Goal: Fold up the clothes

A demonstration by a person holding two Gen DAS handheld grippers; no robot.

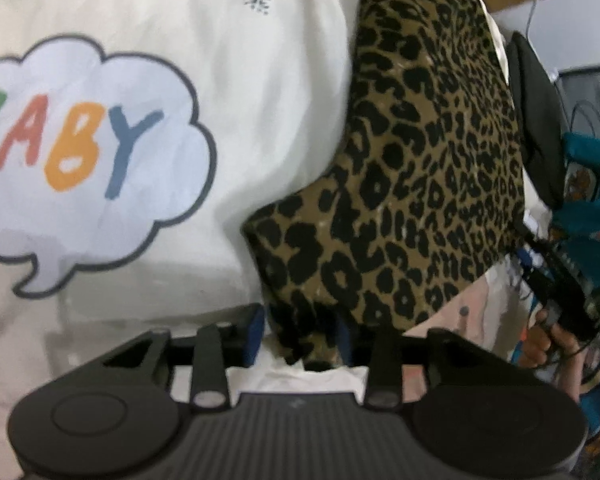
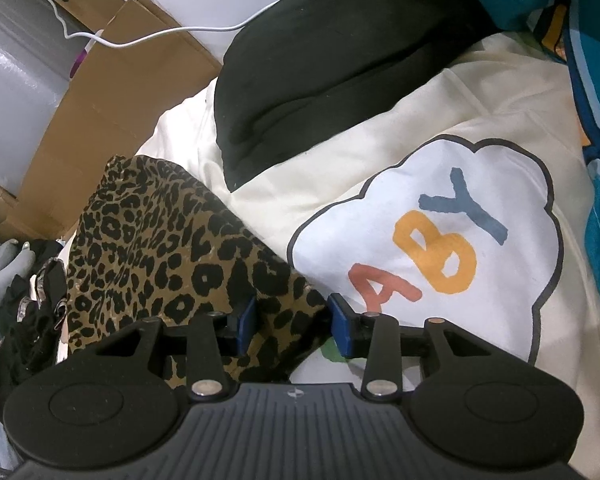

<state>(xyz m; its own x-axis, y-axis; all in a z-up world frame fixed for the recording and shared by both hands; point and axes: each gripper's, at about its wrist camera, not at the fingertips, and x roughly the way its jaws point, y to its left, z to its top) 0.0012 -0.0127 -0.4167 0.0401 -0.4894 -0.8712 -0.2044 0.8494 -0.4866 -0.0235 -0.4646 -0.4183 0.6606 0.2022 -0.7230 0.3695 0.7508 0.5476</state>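
Left gripper: jaws partly apart. A hanging corner of the leopard-print cloth sits between them. The right pad is hidden by the cloth, so whether the pads press on it cannot be told.

Right gripper: jaws partly apart, with a bunched edge of the leopard-print cloth in the gap. The 2 blue pads stand clear of the fabric; judged not gripping.

Leopard-print cloth: the garment in hand. It lies in a folded bundle on top of the cream shirt, just ahead of both grippers. 2 grippers at 2 separate edges suggests it is being set down or squared after a fold.

Cream shirt: spread flat under the bundle, its "BABY" speech-bubble print facing up. It serves as the working surface here.

Black garment: lies on the far part of the cream shirt, apart from the leopard bundle; likely waiting its turn.

Teal garment: at the far right edge, beside the cream shirt.

Cardboard: beyond the clothes, with a white cable trailing across it.
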